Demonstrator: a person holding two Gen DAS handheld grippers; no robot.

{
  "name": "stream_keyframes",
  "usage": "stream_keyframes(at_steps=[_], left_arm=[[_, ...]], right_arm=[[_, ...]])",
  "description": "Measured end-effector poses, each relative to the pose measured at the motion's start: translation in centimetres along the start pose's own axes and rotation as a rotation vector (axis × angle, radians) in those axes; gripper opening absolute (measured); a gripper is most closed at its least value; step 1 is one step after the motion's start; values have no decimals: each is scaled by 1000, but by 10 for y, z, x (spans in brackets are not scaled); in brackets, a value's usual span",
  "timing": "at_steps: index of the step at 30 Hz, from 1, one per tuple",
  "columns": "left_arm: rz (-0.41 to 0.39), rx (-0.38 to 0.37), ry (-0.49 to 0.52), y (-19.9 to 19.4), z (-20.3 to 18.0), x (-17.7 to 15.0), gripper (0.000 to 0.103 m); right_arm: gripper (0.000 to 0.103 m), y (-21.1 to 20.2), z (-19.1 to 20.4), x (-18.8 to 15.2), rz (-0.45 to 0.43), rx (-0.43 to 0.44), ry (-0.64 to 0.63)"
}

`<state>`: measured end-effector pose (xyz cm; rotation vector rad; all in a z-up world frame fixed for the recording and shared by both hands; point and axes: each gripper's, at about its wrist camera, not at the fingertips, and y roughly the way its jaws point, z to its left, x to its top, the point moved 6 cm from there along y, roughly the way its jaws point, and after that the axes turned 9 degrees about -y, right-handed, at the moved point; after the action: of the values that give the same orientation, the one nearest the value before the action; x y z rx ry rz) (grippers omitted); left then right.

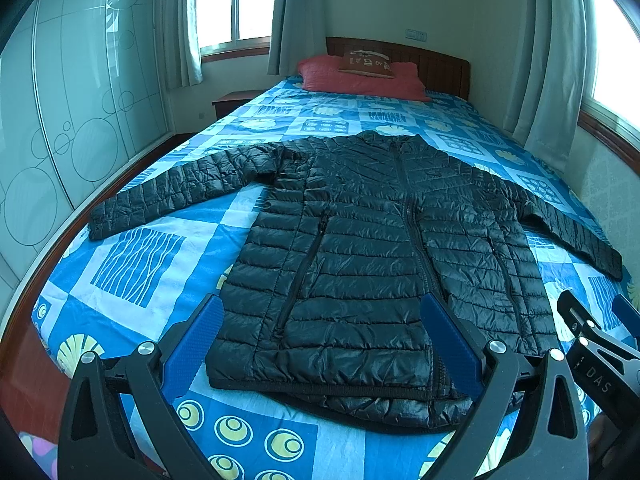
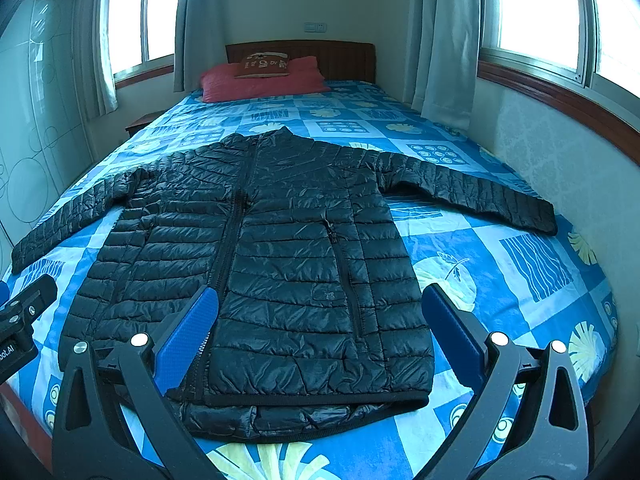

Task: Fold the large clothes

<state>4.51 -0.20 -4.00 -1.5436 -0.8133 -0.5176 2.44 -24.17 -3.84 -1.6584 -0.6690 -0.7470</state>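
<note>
A black jacket [image 1: 372,248] is laid flat, front up and zipped, on a bed [image 1: 132,264], sleeves spread to either side and collar toward a red pillow [image 1: 360,80] at the headboard. The left gripper [image 1: 322,336] is held level above the hem's left half, blue fingers [image 1: 192,344] wide apart and empty. The right gripper [image 2: 320,332] is held alongside over the hem's right half, likewise spread with nothing gripped.
</note>
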Motion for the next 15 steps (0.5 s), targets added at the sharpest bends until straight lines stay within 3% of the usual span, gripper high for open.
stream_keyframes(at_steps=[15], left_arm=[[5, 3, -22, 10, 8, -1, 98]], right_arm=[[101, 17, 12, -1, 19, 43, 32]])
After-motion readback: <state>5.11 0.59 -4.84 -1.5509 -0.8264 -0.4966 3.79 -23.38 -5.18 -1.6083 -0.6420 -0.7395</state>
